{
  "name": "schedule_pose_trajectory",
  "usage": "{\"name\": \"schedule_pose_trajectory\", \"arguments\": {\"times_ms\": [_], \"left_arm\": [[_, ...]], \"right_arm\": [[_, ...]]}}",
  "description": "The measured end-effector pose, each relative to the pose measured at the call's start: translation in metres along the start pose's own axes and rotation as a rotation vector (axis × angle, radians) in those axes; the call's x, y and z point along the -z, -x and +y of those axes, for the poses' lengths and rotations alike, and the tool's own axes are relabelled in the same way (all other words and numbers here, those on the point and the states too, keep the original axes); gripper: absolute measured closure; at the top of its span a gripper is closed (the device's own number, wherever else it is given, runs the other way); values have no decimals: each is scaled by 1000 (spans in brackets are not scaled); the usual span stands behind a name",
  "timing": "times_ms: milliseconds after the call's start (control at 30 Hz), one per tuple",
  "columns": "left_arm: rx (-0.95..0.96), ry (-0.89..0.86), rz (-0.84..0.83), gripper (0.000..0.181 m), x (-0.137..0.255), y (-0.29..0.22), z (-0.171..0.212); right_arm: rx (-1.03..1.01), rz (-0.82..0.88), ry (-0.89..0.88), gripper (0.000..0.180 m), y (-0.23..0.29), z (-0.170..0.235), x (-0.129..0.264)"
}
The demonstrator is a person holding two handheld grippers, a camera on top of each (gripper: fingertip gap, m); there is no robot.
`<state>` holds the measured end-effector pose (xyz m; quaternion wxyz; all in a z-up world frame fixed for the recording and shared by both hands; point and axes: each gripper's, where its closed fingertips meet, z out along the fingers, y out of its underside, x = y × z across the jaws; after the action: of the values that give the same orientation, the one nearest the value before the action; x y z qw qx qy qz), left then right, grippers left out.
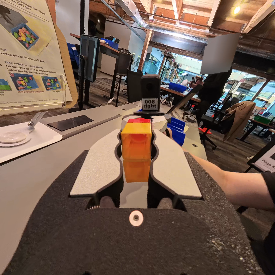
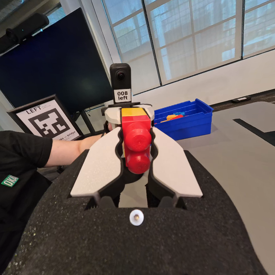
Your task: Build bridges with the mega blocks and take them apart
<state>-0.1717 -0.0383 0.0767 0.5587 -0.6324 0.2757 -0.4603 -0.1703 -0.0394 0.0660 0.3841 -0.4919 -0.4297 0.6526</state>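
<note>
In the left wrist view, nearest us at the centre of the frame, our left gripper [image 1: 136, 148] is closed around the yellow block [image 1: 136, 142], its hollow underside facing the camera and both fingers [image 1: 102, 166] pressed against its flanks. Just beyond, toward upper centre, the red block [image 1: 139, 120] is seated against the yellow one, and behind it the other gripper faces ours.

In the right wrist view, our right gripper [image 2: 136, 148] is likewise clamped, this time on the red block [image 2: 136, 134], whose two round studs point back at the camera; the yellow block [image 2: 133, 111] shows just past it at centre. So the joined pair hangs in the air between the two grippers, above the grey counter [image 2: 223, 163].

We judge this to be either a pressing-together or a pulling-apart; the frames do not settle which. Either way, we should keep both grips firm and square on the side walls, and move straight along the stud axis, not twisting, so neither block slips out of the smooth fingers. If separating, a slight rocking at the seam may help.

Farther off, at the right of the right wrist view, the blue bin [image 2: 186, 126] rests on the counter with loose blocks inside. In the left wrist view an instruction sheet [image 1: 29, 56] stands at upper left.
</note>
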Motion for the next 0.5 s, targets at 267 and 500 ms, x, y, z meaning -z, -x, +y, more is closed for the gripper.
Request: {"name": "schedule_pose_trajectory", "arguments": {"times_ms": [267, 500], "left_arm": [[63, -26, 9, 129, 10, 6, -10], [106, 45, 42, 144, 2, -2, 20]], "right_arm": [[-139, 31, -79, 146, -5, -19, 9], [-112, 44, -75, 146, -6, -20, 12]]}}
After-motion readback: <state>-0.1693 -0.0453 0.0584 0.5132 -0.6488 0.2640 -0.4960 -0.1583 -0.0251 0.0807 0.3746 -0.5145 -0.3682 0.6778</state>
